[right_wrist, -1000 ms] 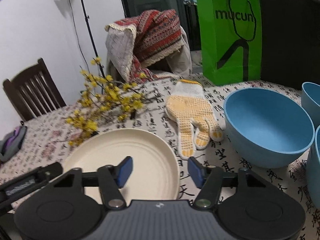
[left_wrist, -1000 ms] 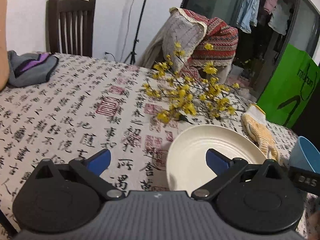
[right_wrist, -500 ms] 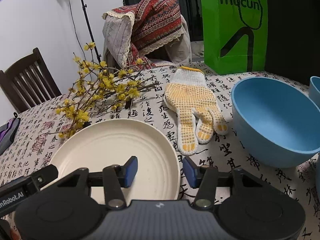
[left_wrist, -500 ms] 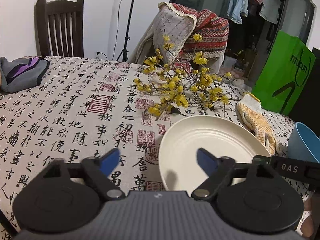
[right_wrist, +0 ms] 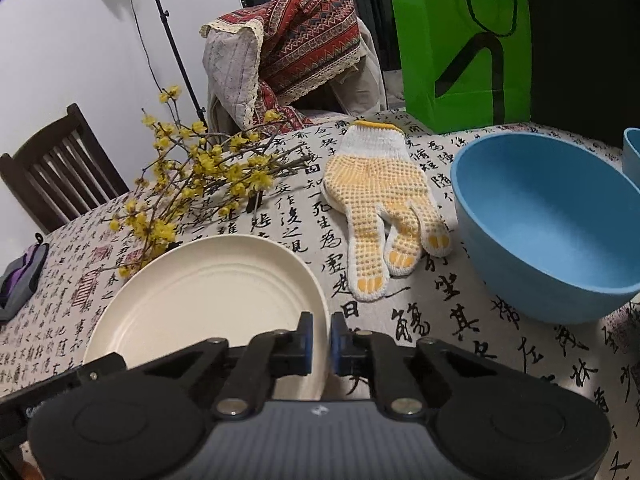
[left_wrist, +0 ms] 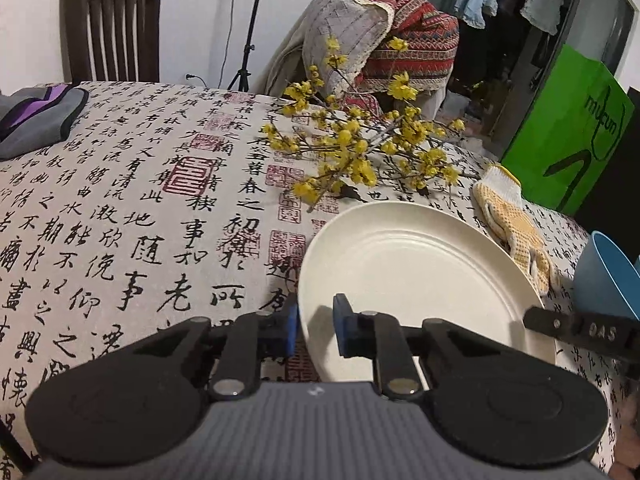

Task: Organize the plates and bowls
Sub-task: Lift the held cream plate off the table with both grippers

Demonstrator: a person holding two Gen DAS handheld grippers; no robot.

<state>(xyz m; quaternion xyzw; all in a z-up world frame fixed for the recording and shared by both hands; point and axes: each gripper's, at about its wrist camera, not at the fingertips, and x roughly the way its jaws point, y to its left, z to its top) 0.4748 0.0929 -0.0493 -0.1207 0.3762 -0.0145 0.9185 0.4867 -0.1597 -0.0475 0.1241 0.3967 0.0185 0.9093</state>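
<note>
Pinching opposite rims of the smooth, ridged cream plate [left_wrist: 420,272], both grippers' just-closed blue-padded jaws grip it.

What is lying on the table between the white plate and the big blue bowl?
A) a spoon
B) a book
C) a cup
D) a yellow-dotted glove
D: in the right wrist view a yellow-dotted glove lies flat on the tablecloth, with the white plate on one side and the big blue bowl on the other.

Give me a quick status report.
Left gripper and right gripper just closed on cream plate's rim. Blue bowl untouched. Glove lies between.
</note>
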